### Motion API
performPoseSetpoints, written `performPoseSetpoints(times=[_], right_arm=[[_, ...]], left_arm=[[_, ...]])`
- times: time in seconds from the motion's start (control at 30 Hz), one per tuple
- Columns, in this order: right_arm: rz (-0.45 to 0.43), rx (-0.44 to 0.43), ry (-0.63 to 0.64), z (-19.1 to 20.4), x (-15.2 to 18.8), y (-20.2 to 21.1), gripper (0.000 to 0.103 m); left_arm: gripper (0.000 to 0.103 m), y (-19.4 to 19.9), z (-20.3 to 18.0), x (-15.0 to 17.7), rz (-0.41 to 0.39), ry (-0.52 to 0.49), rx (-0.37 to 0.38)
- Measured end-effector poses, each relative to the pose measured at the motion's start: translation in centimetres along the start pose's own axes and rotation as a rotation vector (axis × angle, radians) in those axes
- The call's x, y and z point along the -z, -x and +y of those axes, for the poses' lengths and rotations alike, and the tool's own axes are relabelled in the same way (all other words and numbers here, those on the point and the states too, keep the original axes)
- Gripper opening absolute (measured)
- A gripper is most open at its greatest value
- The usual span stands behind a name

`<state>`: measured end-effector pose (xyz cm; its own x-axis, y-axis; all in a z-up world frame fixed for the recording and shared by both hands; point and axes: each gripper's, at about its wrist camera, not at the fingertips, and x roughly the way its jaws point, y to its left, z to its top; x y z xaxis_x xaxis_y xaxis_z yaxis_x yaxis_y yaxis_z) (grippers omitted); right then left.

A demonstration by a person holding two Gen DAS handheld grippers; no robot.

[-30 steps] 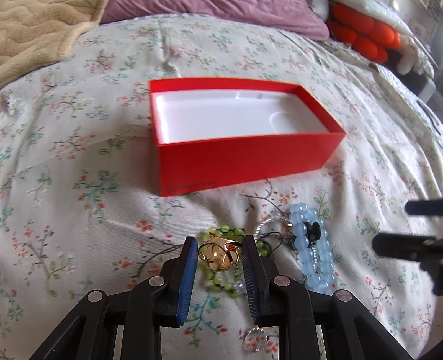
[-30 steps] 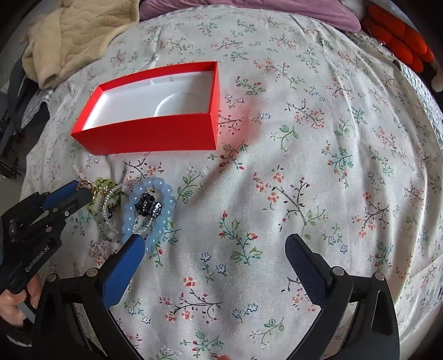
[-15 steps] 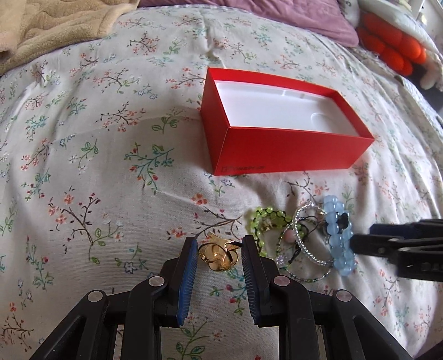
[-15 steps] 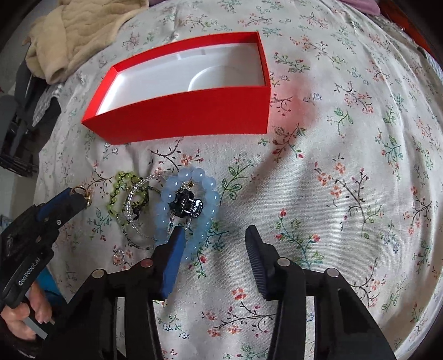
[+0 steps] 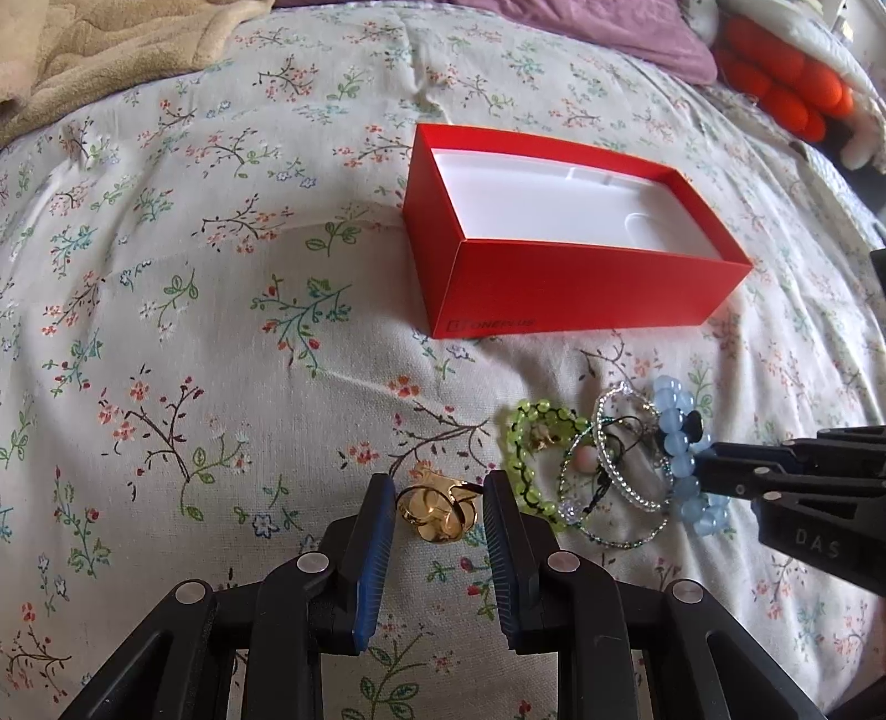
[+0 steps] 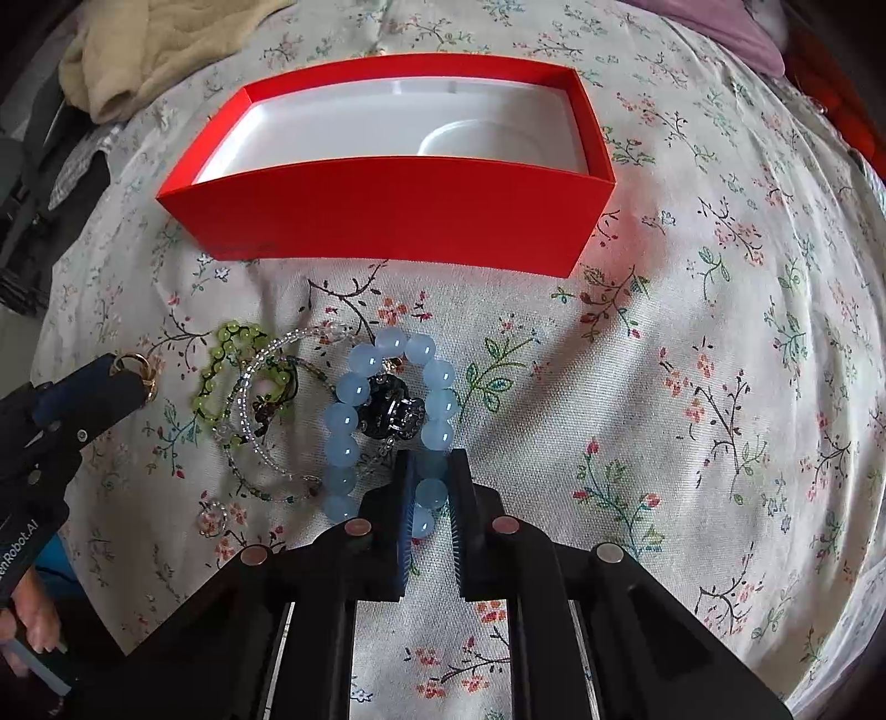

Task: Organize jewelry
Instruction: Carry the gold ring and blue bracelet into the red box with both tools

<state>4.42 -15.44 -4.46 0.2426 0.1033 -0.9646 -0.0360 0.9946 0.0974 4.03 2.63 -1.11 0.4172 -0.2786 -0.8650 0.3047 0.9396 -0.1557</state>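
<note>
The open red box point(image 5: 581, 288) with a white inside stands on the flowered bedspread. My left gripper point(image 5: 438, 487) is shut on a cluster of gold rings point(image 5: 437, 512), just left of the jewelry pile. The pile holds a green bead bracelet point(image 5: 520, 443), a clear crystal bracelet point(image 5: 626, 471) and a blue bead bracelet point(image 6: 354, 399) with a black charm point(image 6: 387, 415) inside its loop. My right gripper point(image 6: 432, 465) points down at the bracelet's near side. Its jaws are closing, with blue beads pinched between the pads. The red box point(image 6: 387, 216) lies just beyond.
A beige blanket point(image 5: 111, 44) lies at the far left, a purple pillow point(image 5: 609, 33) and an orange object point(image 5: 786, 83) at the far right. A small clear ring point(image 6: 213, 518) lies loose near the pile. A hand point(image 6: 33, 637) holds the left gripper's handle.
My right gripper came in over the blue bracelet and its jaws narrowed from wide open onto the beads. The left gripper kept the gold rings and drew a little left of the pile.
</note>
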Motion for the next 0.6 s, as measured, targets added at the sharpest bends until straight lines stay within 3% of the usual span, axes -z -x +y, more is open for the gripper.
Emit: performPoseSetpoints(times=[0.6], right_arm=[[-0.206,-0.130,-0.036,-1.6,-0.7,9.4,0.012]], left_arm=[[0.026,4.4,-1.0,-2.9,-0.098,0.025,0.016]])
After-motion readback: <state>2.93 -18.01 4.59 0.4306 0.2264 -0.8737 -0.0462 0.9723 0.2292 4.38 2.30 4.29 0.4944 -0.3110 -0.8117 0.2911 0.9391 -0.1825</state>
